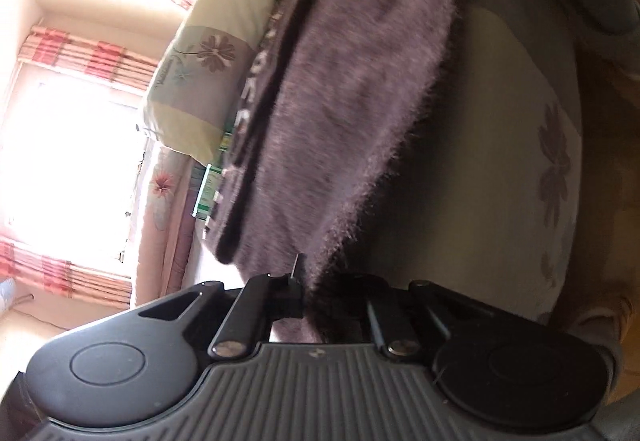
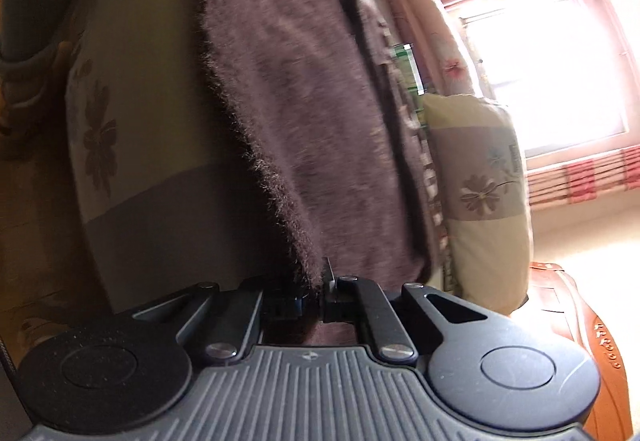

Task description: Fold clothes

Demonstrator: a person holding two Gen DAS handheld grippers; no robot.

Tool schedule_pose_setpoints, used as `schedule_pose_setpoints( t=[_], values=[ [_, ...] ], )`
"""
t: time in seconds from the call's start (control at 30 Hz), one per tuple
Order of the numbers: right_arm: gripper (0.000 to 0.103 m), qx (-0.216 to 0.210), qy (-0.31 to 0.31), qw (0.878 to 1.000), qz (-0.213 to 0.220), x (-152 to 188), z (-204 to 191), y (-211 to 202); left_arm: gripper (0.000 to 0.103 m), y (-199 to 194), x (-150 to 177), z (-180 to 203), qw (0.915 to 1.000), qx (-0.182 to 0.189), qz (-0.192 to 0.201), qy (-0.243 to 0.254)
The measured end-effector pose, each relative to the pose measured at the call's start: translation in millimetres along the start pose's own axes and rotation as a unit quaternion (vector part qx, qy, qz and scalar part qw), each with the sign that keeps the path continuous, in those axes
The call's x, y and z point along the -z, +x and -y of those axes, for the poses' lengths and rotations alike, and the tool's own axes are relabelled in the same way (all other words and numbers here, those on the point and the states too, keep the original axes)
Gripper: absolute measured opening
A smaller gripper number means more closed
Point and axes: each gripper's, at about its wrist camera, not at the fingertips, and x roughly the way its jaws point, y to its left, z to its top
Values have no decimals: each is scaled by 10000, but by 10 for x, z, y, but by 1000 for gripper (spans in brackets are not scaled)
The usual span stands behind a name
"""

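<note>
A: Both grippers clamp the fuzzy brown sweater (image 1: 352, 89) on the bed (image 1: 500, 101)?
B: Yes. Left gripper (image 1: 306, 295) and right gripper (image 2: 318, 297) each have jaws together on its near edge. Only the right view shows a wooden cabinet (image 2: 576, 321) beside the pillow (image 2: 480, 177).

Both cameras sit low on their grippers, looking forward along the fingers and tilted somewhat down, each rolled strongly to one side. The left wrist view looks over the left gripper (image 1: 304, 301) close along the fuzzy purple garment (image 1: 344, 109), which fills the middle; beyond the garment's far edge lies the flowered pillow (image 1: 204, 57), and past it the bright window (image 1: 68, 161). The right wrist view sits just as near over the right gripper (image 2: 316, 297), with the same garment (image 2: 304, 113), pillow (image 2: 480, 197) and window (image 2: 548, 69), seemingly mirrored. Both views share the garment, the bedsheet (image 1: 520, 145) beside it, the pillow and the window.
</note>
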Motion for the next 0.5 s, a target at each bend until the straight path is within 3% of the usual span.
schedule_pose_setpoints(
  t=[0.27, 0.5],
  values=[
    [8, 300, 304, 9990, 150, -73, 506, 129, 6, 71, -129, -442, 9994, -145, 162, -270],
    [8, 545, 527, 9970, 177, -159, 925, 426, 6, 365, -262, -907, 9977, -173, 269, -597]
  ],
)
